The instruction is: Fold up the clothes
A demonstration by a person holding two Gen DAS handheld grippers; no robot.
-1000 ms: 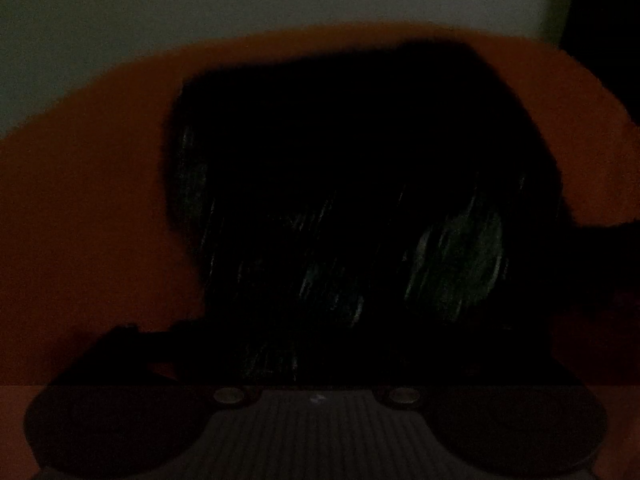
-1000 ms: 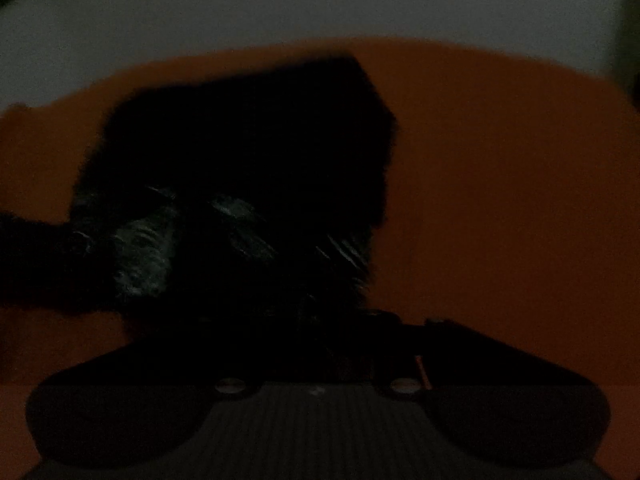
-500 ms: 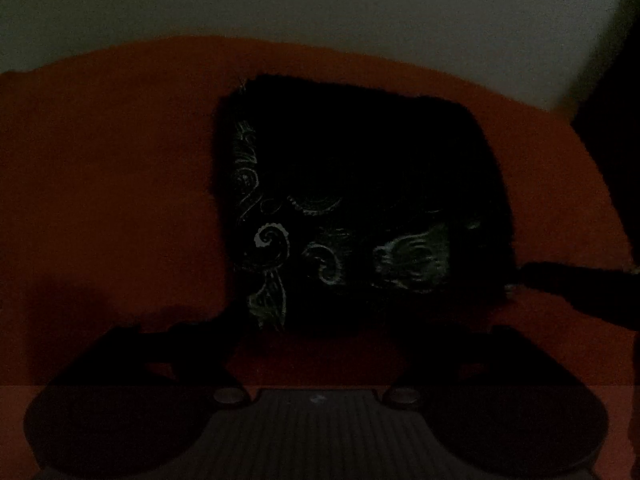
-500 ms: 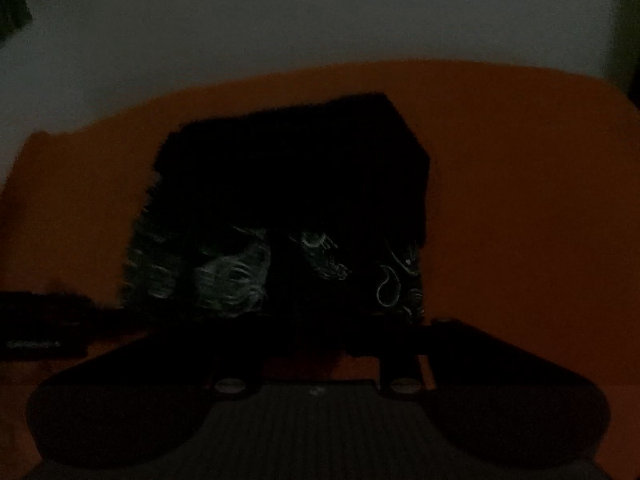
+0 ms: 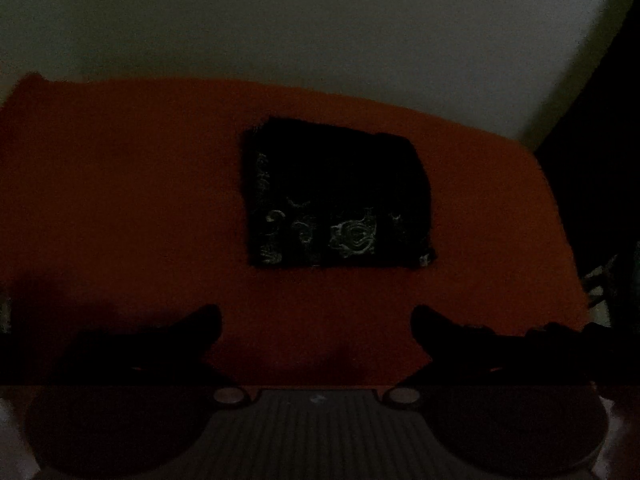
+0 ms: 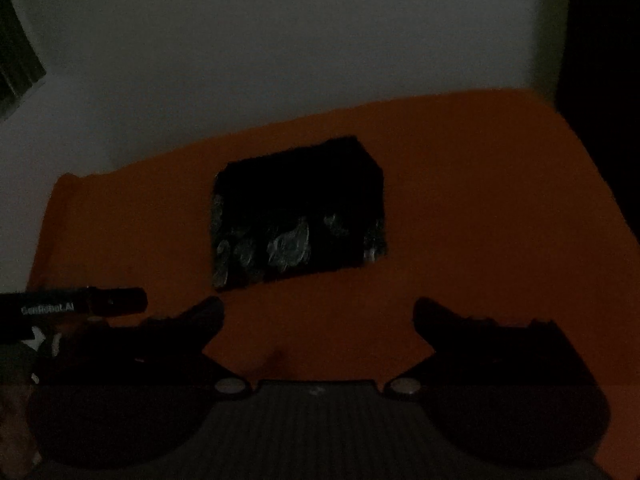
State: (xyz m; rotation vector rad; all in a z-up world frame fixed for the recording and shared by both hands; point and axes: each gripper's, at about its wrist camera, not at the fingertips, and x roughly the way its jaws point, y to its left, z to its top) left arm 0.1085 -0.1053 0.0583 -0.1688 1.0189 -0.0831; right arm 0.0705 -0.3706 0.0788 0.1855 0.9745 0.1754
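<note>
The folded garment (image 5: 338,196) is soft black cloth with a pale swirly pattern that shines a little. It lies on a matt orange cloth cover (image 5: 120,208). The wall (image 5: 300,20) looks plain and smooth.

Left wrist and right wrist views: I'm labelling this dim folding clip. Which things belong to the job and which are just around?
Job: folded black patterned garment, left gripper, right gripper, both open and empty.

Around: orange surface, pale wall.

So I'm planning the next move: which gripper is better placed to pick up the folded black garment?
Marginally the left gripper: the folded black garment sits squarely ahead between its open fingers. The right gripper, also open, sees it skewed leftward.
</note>
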